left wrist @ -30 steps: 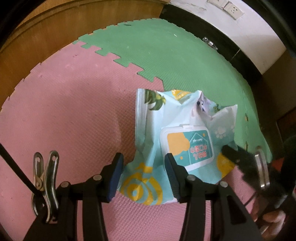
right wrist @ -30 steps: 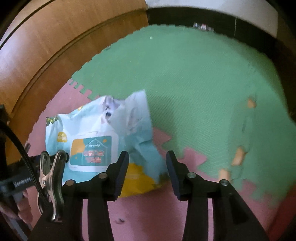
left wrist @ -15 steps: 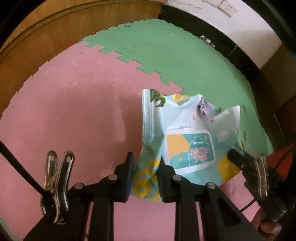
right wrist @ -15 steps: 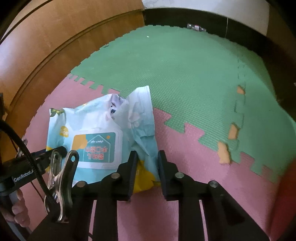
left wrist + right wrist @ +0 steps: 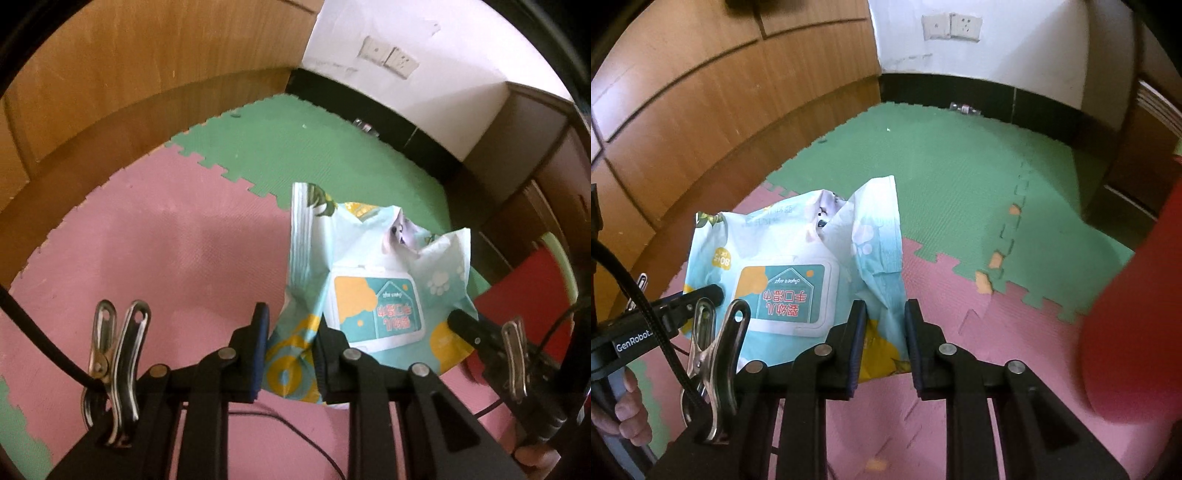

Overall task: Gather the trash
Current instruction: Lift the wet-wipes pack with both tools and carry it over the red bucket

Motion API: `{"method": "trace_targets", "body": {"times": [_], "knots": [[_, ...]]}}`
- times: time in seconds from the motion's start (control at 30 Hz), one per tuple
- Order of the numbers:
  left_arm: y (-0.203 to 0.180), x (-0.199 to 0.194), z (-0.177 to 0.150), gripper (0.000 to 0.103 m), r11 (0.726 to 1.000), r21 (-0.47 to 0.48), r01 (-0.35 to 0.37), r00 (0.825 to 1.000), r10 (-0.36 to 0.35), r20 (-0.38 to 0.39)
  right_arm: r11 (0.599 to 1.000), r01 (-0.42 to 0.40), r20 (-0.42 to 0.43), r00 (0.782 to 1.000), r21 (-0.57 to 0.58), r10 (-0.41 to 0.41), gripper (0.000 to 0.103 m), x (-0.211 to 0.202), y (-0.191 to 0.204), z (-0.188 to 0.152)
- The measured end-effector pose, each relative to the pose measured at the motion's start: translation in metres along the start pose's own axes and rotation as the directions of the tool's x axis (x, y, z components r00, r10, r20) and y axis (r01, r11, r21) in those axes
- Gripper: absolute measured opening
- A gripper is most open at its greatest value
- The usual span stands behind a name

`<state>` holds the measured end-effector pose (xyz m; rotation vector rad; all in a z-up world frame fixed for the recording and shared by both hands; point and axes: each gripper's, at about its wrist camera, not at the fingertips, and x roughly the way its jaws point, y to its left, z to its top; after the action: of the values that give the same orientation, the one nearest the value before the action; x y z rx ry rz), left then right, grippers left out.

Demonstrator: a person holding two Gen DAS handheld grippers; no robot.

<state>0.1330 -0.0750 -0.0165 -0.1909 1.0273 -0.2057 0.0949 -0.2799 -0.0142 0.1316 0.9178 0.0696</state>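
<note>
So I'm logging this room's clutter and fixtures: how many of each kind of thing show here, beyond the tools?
Wet wipes pack: 1
Wall socket plates: 2
Red object at the right edge: 1
Small metal fitting by the baseboard: 1
Total: 5

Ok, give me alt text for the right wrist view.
The right gripper pinches one edge of a crumpled wet wipes pack held above pink and green foam floor mats. The left gripper reaches the pack's other side; wooden panels stand behind.
</note>
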Motion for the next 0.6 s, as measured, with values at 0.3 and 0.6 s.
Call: {"method": "trace_targets", "body": {"times": [0.3, 0.6], "knots": [[-0.021, -0.078, -0.029, 0.022, 0.997, 0.073, 0.027, 0.995, -0.034, 0.095, 0.998, -0.014, 0.066, 0.998, 0.065, 0.009, 0.022, -0.074, -0.003, -0.028], [-0.043, -0.145, -0.042, 0.022, 0.988, 0.142, 0.057, 0.977, -0.085, 0.195, 0.995, -0.025, 0.200, 0.980, 0.097, 0.005, 0.022, -0.145, -0.001, -0.047]]}}
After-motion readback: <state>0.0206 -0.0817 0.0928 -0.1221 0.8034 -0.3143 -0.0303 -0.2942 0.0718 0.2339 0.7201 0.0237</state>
